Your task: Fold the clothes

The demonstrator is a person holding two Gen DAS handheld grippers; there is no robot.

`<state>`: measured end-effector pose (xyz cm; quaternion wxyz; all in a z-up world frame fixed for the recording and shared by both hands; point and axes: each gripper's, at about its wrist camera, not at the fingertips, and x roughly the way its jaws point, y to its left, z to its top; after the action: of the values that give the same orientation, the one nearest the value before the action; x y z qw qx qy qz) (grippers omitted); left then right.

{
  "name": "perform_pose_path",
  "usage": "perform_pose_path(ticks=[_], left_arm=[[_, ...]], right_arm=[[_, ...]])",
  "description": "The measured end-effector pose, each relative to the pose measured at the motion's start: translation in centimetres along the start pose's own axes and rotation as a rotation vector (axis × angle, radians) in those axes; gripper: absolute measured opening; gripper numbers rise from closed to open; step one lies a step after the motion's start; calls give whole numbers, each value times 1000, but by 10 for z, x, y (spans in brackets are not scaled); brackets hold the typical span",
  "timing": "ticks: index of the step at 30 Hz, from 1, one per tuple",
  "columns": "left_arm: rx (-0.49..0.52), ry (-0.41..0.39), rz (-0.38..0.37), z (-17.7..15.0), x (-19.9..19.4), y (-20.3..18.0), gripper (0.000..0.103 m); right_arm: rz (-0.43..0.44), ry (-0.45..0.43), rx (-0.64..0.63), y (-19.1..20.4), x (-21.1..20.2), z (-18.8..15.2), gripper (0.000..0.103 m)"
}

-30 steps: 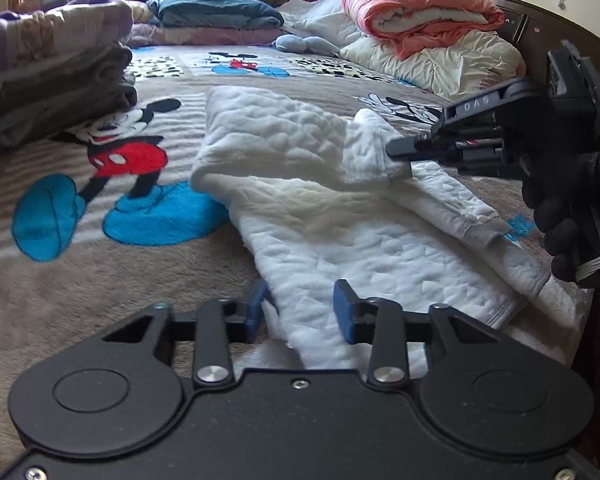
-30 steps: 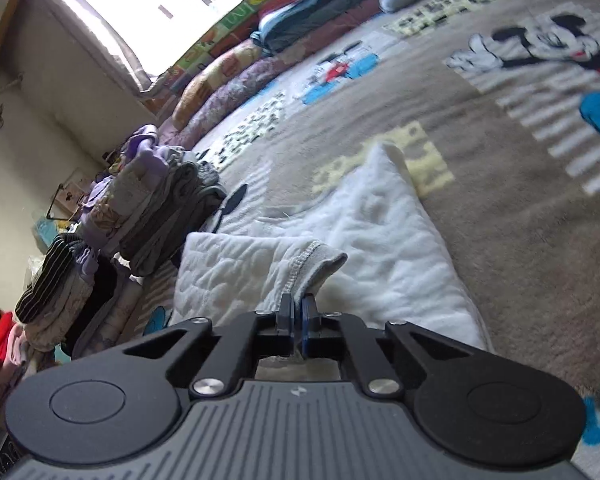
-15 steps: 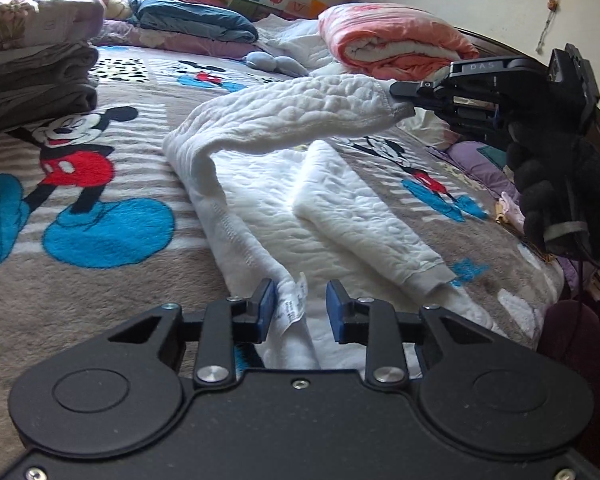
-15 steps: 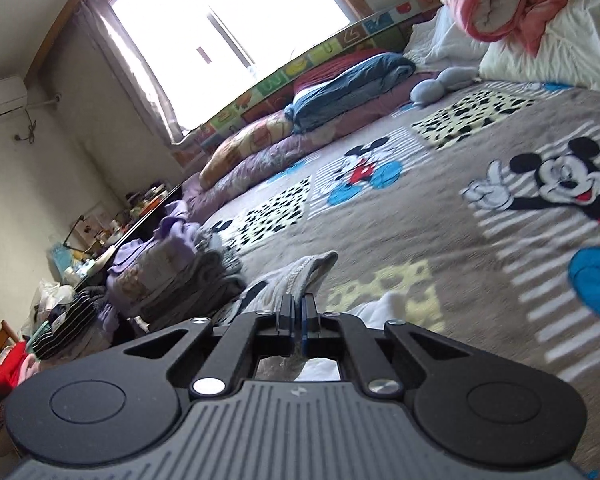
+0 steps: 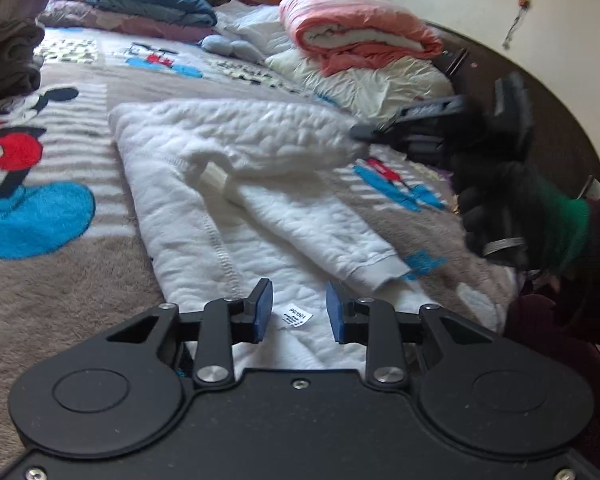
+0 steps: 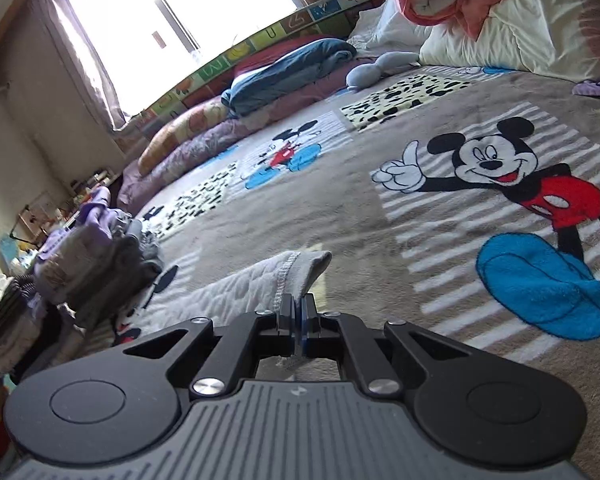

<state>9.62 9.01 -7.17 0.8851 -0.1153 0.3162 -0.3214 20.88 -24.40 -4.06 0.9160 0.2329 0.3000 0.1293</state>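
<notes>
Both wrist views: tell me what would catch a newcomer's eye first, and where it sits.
The white quilted garment lies spread over the middle of the bed, one sleeve end pinched in the shut right claw and stretched sideways. Around it the cartoon mouse blanket shows bold red and blue patches across the bed. Near the headboard a rolled pink comforter sits on white bedding.

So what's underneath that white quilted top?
The white quilted top lies on the cartoon-mouse blanket, which shows all round it. Whatever is directly beneath the top is covered.
</notes>
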Motion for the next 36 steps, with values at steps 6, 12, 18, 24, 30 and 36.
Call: perform_pose_path(ticks=[6, 12, 18, 24, 30, 36], left_arm=[[18, -78, 98, 5, -47, 25, 26], [155, 26, 147, -13, -38, 23, 19], [231, 89, 113, -22, 6, -5, 14], [234, 92, 130, -20, 16, -8, 14], [282, 89, 174, -28, 26, -16, 14], [303, 85, 184, -30, 28, -18, 14]], right_arm=[[-17, 3, -22, -1, 9, 5, 5], [-10, -14, -27, 3, 12, 16, 5], [10, -33, -27, 9, 9, 25, 5], [99, -16, -34, 16, -8, 11, 5], [193, -30, -21, 25, -36, -4, 5], [259, -13, -257, 64, -65, -29, 5]])
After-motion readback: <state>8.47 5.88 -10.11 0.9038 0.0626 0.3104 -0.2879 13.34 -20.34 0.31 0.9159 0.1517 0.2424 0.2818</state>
